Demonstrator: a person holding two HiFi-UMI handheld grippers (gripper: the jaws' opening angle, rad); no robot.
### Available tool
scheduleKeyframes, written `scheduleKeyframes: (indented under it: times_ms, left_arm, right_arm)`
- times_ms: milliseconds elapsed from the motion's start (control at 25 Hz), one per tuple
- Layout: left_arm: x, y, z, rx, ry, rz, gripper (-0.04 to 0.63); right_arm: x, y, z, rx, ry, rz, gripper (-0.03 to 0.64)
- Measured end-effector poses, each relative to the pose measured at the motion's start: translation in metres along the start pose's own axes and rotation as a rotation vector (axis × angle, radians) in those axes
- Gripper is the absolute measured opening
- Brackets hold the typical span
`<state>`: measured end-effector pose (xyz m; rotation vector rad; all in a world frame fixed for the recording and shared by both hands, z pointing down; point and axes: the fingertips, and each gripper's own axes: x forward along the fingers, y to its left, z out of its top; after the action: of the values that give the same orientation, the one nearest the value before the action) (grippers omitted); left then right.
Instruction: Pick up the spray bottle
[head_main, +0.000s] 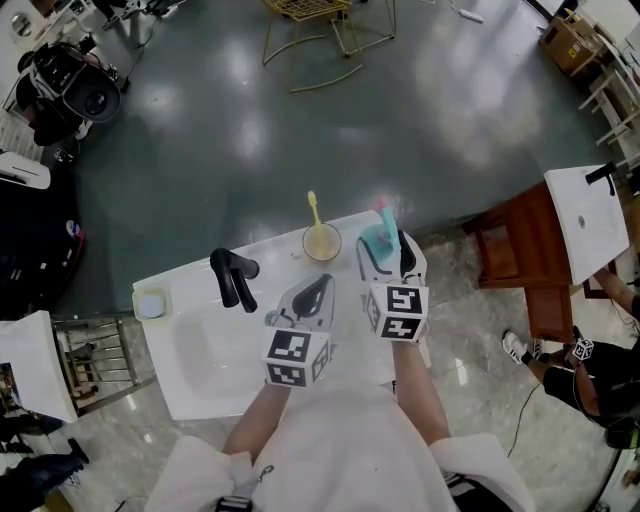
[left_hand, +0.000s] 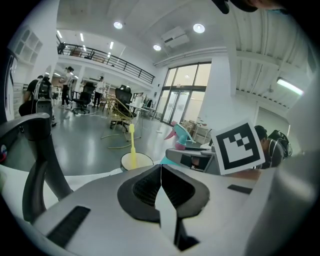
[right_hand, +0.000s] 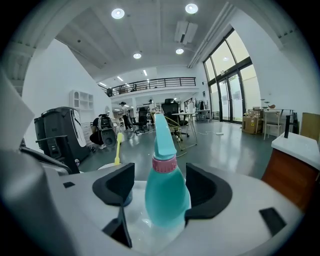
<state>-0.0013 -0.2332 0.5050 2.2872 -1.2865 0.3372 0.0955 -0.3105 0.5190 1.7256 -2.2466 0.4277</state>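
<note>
The teal spray bottle (head_main: 379, 236) with a pink collar stands upright at the back right of the white sink counter (head_main: 200, 400). In the right gripper view the spray bottle (right_hand: 167, 192) fills the gap between the jaws of my right gripper (right_hand: 160, 187). The jaws stand wide on either side of its body, with a clear gap on the left and the right pad close beside it; that gripper is open. My left gripper (head_main: 317, 288) hovers over the counter to the bottle's left. Its pads (left_hand: 150, 187) meet, shut on nothing.
A cup holding a yellow toothbrush (head_main: 320, 238) stands just left of the bottle. The black faucet (head_main: 232, 276) rises further left, with a small dish (head_main: 150, 303) at the counter's left corner. A brown wooden stand (head_main: 520, 260) and a bystander (head_main: 590, 375) are at the right.
</note>
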Motion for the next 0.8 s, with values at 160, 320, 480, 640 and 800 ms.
scheduleKeyframes:
  times_ms: [160,320,480,640,800]
  left_arm:
    - [0.003,0.004,-0.001,-0.007,0.005,0.007,0.026]
    - [0.005,0.004,-0.002,-0.011,0.008,0.006,0.026]
    - [0.006,0.004,-0.003,-0.013,0.011,0.007,0.026]
    - [0.008,0.004,0.0,-0.008,0.007,0.01,0.026]
    - [0.01,0.003,0.001,-0.003,0.002,0.004,0.026]
  right_arm:
    - [0.006,-0.003,-0.002,-0.004,0.003,-0.005,0.311]
    - [0.012,-0.005,-0.001,-0.006,0.002,-0.005,0.311]
    - [0.017,-0.006,-0.002,-0.011,0.005,-0.003,0.311]
    - [0.022,-0.007,-0.005,-0.027,0.013,0.001,0.311]
    - [0.027,-0.009,-0.008,-0.024,0.018,-0.006,0.311]
